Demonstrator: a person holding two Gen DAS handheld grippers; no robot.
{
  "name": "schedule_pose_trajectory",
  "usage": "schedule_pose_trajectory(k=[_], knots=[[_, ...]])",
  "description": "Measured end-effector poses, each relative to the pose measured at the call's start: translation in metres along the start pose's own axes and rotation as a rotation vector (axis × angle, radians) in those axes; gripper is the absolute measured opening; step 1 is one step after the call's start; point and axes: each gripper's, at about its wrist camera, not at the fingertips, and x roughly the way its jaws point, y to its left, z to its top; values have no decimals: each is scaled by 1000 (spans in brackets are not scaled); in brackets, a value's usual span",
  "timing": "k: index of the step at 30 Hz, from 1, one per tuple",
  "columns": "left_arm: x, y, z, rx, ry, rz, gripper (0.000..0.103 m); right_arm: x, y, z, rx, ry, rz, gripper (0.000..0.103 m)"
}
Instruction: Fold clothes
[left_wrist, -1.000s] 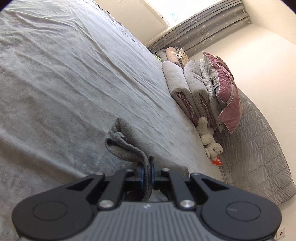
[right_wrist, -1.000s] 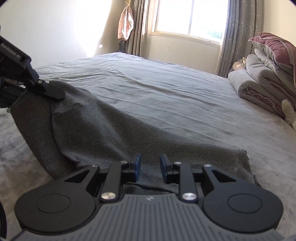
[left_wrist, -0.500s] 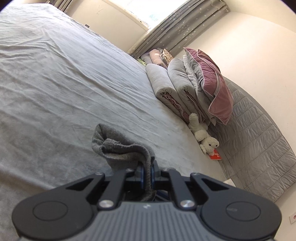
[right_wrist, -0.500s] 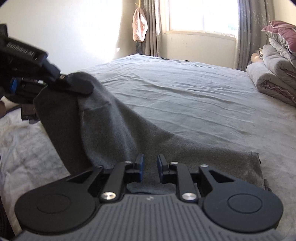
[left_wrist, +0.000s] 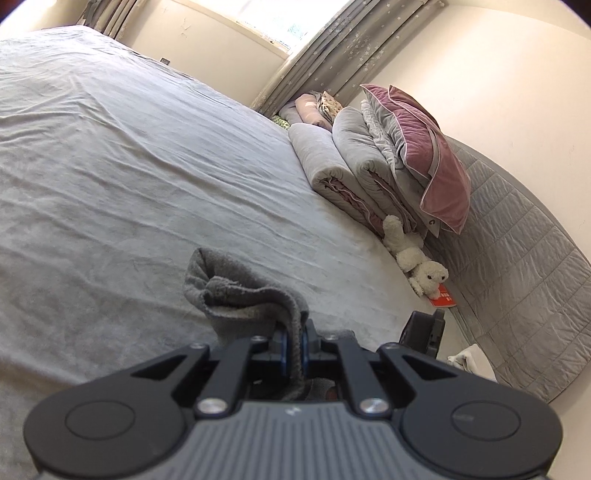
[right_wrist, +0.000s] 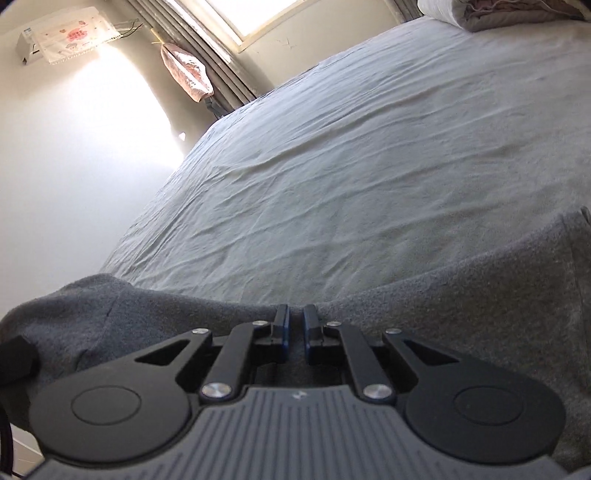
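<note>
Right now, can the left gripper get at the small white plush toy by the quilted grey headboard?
Probably not. The left gripper is shut on the dark grey knitted garment, and the white plush toy lies far across the bed, so it must release first.

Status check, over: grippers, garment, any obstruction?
Left gripper shut on grey garment, corner bunched. Right gripper has just been closing, garment's edge between its fingers. Bedsheet ahead, nothing in the way.
</note>
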Motion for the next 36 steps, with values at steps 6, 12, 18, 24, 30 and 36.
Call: schedule_pose_trajectory(k=[6, 12, 18, 24, 30, 36], knots=[[13, -26, 1, 35, 14, -17, 7, -43, -19, 18, 165, 10, 113, 48], [40, -57, -4, 94, 52, -29, 7, -89, -63, 24, 424, -33, 282, 56], [76, -79, -16, 136, 110, -30, 7, -122, -85, 22, 499, -73, 328, 67], [117, -99, -36, 183, 179, -22, 8, -132, -100, 24, 524, -96, 352, 77], [149, -104, -60, 231, 264, -35, 19, -125, -113, 21, 560, -74, 330, 82], [141, -109, -72, 271, 298, -170, 45, -119, -118, 21, 567, -48, 295, 83]])
